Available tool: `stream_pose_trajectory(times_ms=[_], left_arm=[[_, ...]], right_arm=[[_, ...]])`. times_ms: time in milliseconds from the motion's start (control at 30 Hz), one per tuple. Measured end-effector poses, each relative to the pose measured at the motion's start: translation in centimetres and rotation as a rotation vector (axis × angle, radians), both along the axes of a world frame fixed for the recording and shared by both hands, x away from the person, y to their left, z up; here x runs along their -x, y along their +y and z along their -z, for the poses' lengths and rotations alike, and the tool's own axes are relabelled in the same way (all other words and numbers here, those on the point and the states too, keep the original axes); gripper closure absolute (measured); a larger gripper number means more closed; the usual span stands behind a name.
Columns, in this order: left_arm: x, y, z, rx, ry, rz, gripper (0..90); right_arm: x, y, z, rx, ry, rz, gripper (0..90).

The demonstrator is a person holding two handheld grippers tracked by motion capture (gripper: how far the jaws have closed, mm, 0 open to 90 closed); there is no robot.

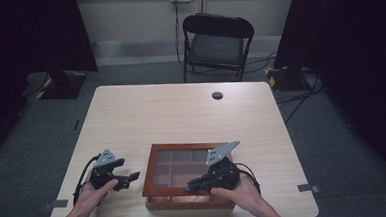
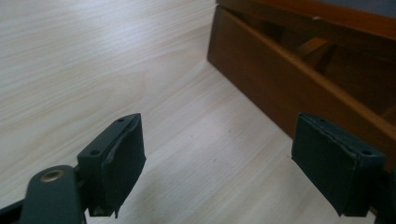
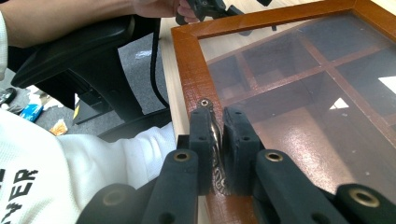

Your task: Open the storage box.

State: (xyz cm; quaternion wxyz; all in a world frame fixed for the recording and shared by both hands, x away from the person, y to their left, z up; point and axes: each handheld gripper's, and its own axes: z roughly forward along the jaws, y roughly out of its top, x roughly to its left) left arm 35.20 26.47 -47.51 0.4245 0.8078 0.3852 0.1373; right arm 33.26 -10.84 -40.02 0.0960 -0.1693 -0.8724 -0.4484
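Observation:
A brown wooden box (image 1: 151, 172) with a glass lid and several inner compartments sits at the table's near edge, in the middle. My right gripper (image 1: 192, 187) is at the lid's front frame, shut on a small metal clasp (image 3: 215, 133) between its pads. The lid frame (image 3: 189, 74) and glass (image 3: 299, 79) stretch away from the jaws. In the left gripper view the lid (image 2: 327, 14) looks raised a little above the box wall (image 2: 280, 79). My left gripper (image 1: 129, 179) rests on the table just left of the box, open (image 2: 219, 158), holding nothing.
A light wooden table (image 1: 181, 114) has a round cable hole (image 1: 217, 95) near its far edge. A black folding chair (image 1: 216, 42) stands beyond it. Dark curtains hang at both sides. A black seat (image 3: 84, 51) is under the person at the near edge.

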Motion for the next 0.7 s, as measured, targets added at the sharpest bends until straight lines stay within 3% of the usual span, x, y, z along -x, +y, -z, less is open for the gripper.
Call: stream_pose_trajectory(times_ms=[167, 567, 700], left_arm=[[0.3, -0.3, -0.4, 0.049, -0.009, 0.033, 16.4], [0.9, -2.1, -1.1, 0.062, -0.049, 0.072, 17.4], [1.1, -2.7, -1.5, 0.085, -0.077, 0.115, 17.2]], right_arm=[[-0.3, 0.0, -0.5, 0.002, 0.003, -0.004, 82.8], [-1.2, 0.0, -2.6, -0.001, -0.008, -0.004, 82.9], [-1.4, 0.1, -2.9, 0.002, -0.003, 0.0, 82.9]])
